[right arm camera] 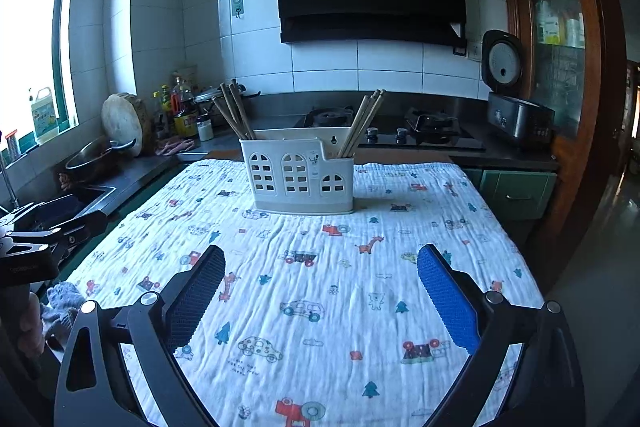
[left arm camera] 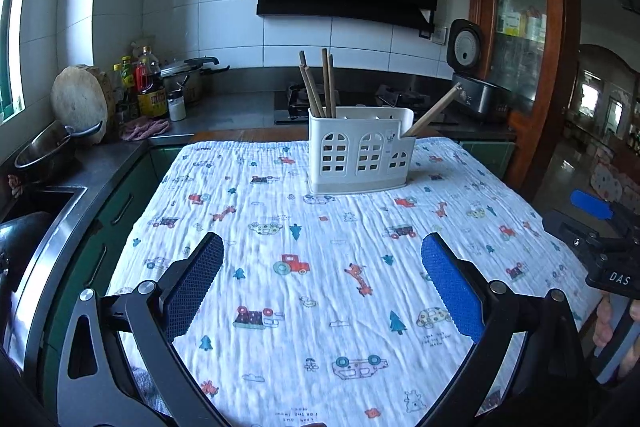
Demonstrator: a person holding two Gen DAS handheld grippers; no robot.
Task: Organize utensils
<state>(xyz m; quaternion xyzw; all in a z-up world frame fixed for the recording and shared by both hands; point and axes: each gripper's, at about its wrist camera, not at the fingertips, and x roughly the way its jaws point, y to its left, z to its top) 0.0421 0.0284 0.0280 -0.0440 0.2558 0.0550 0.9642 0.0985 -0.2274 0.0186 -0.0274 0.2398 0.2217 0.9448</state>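
While both grippers (left arm camera: 322, 291) (right arm camera: 320, 301) gape empty, only patterned cloth (left arm camera: 320, 307) lies before the chopstick caddy (left arm camera: 360, 155).

Bare cloth (right arm camera: 320, 287) before caddy (right arm camera: 298, 173)

Left tool (left arm camera: 322, 283) agape, empty; right tool (right arm camera: 320, 295) likewise

Cloth-covered table (left arm camera: 248, 135), utensil holder (left arm camera: 360, 155) atop
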